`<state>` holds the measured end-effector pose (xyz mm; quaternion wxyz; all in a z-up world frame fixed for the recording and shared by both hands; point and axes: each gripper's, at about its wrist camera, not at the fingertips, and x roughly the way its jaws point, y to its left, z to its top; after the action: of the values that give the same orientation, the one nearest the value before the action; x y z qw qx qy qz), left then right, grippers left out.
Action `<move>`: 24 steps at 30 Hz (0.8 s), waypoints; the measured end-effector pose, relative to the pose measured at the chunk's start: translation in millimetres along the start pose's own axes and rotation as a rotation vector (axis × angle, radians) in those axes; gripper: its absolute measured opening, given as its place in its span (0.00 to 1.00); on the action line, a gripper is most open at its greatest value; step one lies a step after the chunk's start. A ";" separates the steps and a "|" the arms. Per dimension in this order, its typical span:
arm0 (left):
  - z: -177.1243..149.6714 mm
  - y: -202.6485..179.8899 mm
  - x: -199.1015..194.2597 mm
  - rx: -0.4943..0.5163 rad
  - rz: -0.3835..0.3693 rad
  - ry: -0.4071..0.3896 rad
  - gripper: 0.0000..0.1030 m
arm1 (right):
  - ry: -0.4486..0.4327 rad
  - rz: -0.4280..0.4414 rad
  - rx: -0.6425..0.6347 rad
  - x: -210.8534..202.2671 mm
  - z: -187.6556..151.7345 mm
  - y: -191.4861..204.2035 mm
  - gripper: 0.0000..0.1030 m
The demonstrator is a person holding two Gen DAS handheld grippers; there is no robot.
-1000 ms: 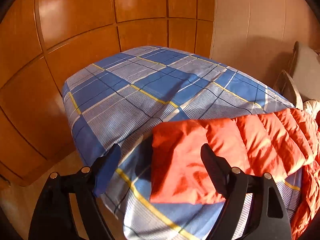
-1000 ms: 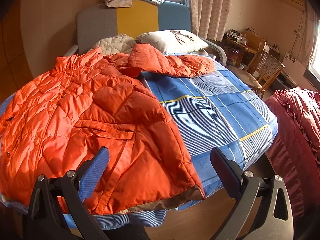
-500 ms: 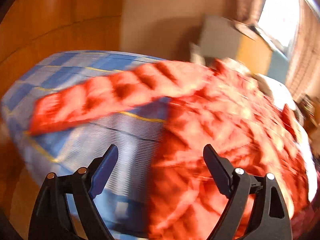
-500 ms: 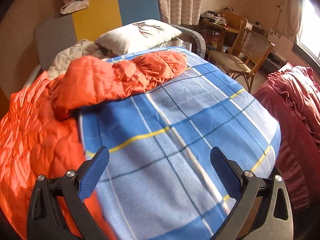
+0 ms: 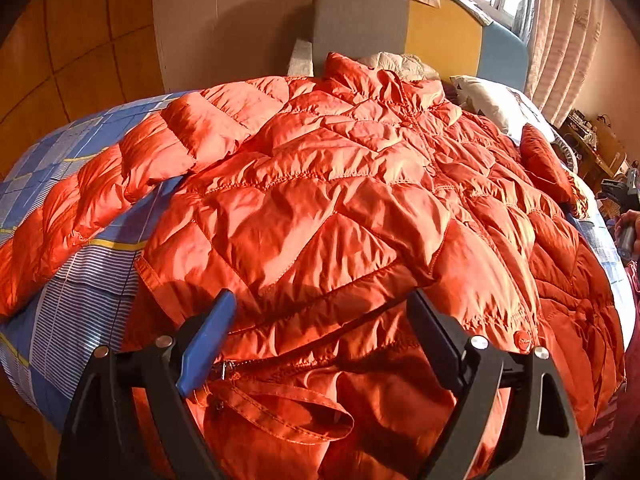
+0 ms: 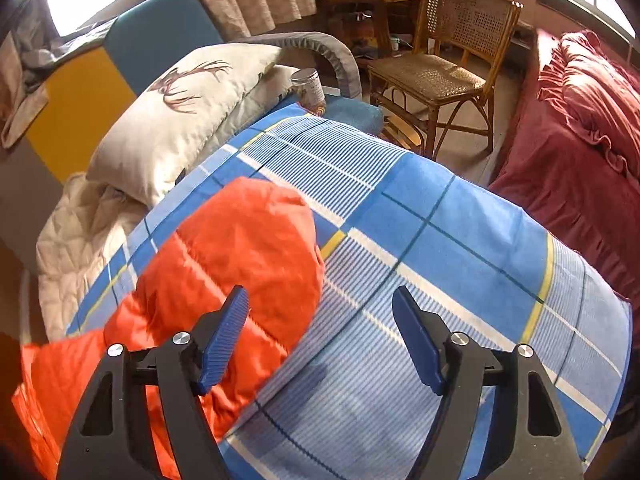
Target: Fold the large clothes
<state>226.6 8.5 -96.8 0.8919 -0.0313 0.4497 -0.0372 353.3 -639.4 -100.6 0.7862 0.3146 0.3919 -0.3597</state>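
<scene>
A large orange quilted down jacket lies spread front up on a bed with a blue plaid sheet. One sleeve stretches out to the left. My left gripper is open and empty, just above the jacket's hem. My right gripper is open and empty, over the sheet beside the end of the other sleeve, whose cuff lies near its left finger. The right gripper also shows at the far right of the left wrist view, held in a hand.
A white pillow and a beige quilt lie at the head of the bed by a grey, yellow and blue headboard. A jar, a cane chair and a red-covered bed stand to the right.
My left gripper has swung from the left sleeve's cuff to the jacket's hem. My right gripper has swung right from the jacket's body to the end of the right sleeve.
</scene>
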 end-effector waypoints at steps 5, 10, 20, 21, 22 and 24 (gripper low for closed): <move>0.2 0.8 16.6 0.000 0.033 0.031 0.84 | 0.063 0.035 0.030 27.1 15.2 4.2 0.67; -4.9 -1.6 20.0 0.014 0.043 0.039 0.84 | 0.067 0.060 0.012 29.9 16.8 4.2 0.22; -24.3 3.3 15.5 0.038 0.016 0.038 0.84 | 0.038 0.042 0.063 8.4 16.2 -51.4 0.01; -24.4 3.6 15.0 0.036 0.015 0.037 0.84 | 0.042 0.066 0.090 6.4 15.5 -57.2 0.01; -24.4 3.5 14.4 0.036 0.015 0.035 0.84 | 0.035 0.081 0.108 4.1 14.6 -60.9 0.07; -24.2 2.9 13.7 0.040 0.018 0.033 0.84 | 0.031 0.105 0.145 1.9 13.1 -64.4 0.49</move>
<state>215.3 9.6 -122.4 0.8850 -0.0088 0.4639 -0.0389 306.9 -685.2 -109.4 0.7731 0.3962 0.3599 -0.3403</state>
